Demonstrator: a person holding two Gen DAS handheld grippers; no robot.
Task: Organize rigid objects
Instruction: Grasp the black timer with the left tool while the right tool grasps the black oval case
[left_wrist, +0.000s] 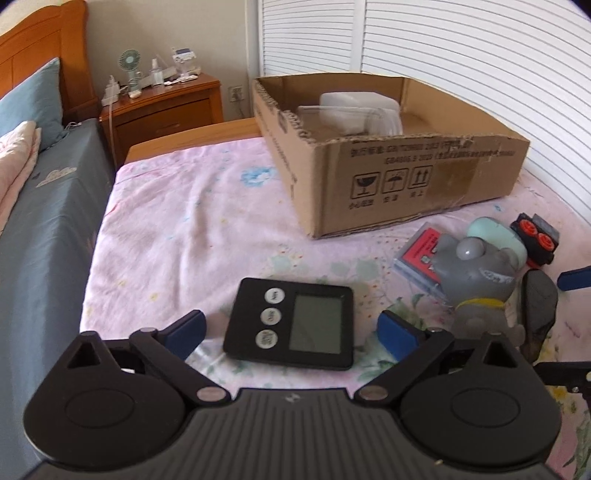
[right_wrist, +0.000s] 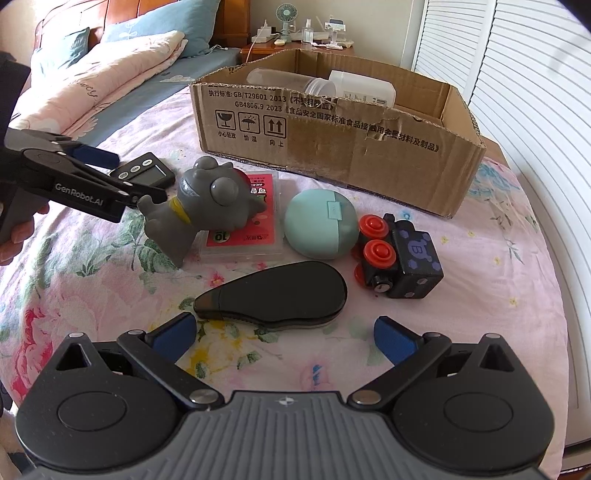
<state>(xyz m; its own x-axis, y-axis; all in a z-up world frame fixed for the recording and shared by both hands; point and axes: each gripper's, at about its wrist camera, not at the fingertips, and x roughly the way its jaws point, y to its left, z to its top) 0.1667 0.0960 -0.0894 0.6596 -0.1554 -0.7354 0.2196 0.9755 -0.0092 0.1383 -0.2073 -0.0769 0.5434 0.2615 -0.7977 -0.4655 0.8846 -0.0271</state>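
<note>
My left gripper (left_wrist: 291, 334) is open, its blue pads on either side of a black digital timer (left_wrist: 290, 326) lying flat on the pink floral sheet; the timer also shows in the right wrist view (right_wrist: 144, 173). My right gripper (right_wrist: 284, 336) is open and empty, just short of a flat black teardrop-shaped case (right_wrist: 277, 293). Beyond it lie a grey toy dog (right_wrist: 207, 201), a red card box (right_wrist: 245, 218), a round mint case (right_wrist: 319, 223) and a black toy with red wheels (right_wrist: 399, 254). An open cardboard box (right_wrist: 332, 136) holds clear and white containers (right_wrist: 354, 88).
The left gripper's body (right_wrist: 74, 184) reaches in from the left in the right wrist view. A blue bed with pillows (left_wrist: 40, 206) lies left of the sheet. A wooden nightstand (left_wrist: 166, 107) with a fan stands behind. White louvred doors (left_wrist: 461, 55) are at the right.
</note>
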